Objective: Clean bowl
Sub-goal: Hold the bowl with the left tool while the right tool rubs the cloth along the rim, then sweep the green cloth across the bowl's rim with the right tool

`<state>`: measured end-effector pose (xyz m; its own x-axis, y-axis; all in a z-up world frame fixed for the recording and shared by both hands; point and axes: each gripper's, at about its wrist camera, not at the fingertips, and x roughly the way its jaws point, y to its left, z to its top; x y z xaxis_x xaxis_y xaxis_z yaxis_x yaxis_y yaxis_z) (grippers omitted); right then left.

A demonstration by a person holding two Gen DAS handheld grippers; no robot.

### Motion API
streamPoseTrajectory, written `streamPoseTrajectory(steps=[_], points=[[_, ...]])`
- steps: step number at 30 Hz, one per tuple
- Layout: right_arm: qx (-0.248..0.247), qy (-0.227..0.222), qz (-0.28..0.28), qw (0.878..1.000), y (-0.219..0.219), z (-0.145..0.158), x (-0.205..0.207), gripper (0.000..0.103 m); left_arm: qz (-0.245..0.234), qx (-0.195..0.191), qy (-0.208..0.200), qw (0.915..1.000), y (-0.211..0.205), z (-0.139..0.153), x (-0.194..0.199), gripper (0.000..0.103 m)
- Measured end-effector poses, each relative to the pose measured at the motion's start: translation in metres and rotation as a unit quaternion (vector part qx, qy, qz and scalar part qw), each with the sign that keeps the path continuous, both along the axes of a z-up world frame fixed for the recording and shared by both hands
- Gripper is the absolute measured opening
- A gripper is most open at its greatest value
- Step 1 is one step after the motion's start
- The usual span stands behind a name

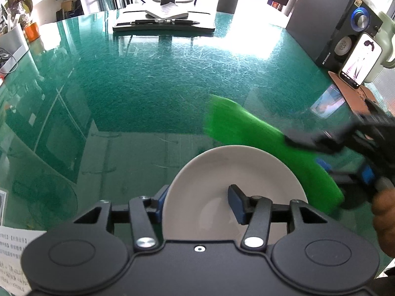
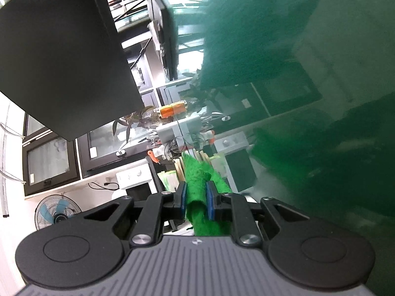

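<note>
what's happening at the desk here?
A person is cleaning a white bowl on a green glass desk with two handheld grippers. The left gripper straddles the bowl's rim, one finger inside and one outside; whether its pads press on it isn't clear. The right gripper is clamped on a green cloth, which hangs beside the bowl without touching the inside.

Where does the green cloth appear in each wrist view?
Left wrist: green cloth at right of centre, behind the bowl, held by the right gripper.
Right wrist: bottom centre, pinched between the pads.
Shared landmark: the green glass table.
</note>
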<state>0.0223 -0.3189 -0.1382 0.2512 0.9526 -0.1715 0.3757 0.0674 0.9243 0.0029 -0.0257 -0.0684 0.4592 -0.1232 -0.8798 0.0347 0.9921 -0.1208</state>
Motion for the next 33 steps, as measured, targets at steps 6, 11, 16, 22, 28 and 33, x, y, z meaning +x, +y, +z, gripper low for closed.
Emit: streamPoseTrajectory(steps=[6,11,16,22,28,33], points=[[-0.003,0.012,0.0,1.0,-0.005,-0.003,-0.008,0.018,-0.001,0.001,-0.001,1.0,-0.002,0.0,0.0,0.051],[0.001,0.002,-0.004,1.0,0.019,-0.004,0.015,0.018,-0.001,0.002,0.001,1.0,0.001,0.0,0.0,0.052],[-0.001,-0.014,0.004,1.0,0.026,0.001,0.022,0.018,-0.006,0.002,0.002,1.0,0.001,0.001,-0.001,0.053],[-0.001,-0.008,0.009,1.0,-0.002,0.004,-0.001,0.018,-0.01,0.002,0.001,0.9999,0.001,0.001,-0.001,0.053],[0.001,-0.004,-0.001,1.0,0.001,0.003,0.0,0.018,-0.013,0.003,0.002,0.9999,0.001,0.001,-0.001,0.053],[-0.002,-0.02,0.004,1.0,0.03,0.002,0.024,0.018,-0.014,0.004,0.003,0.9999,-0.001,0.001,0.0,0.054]])
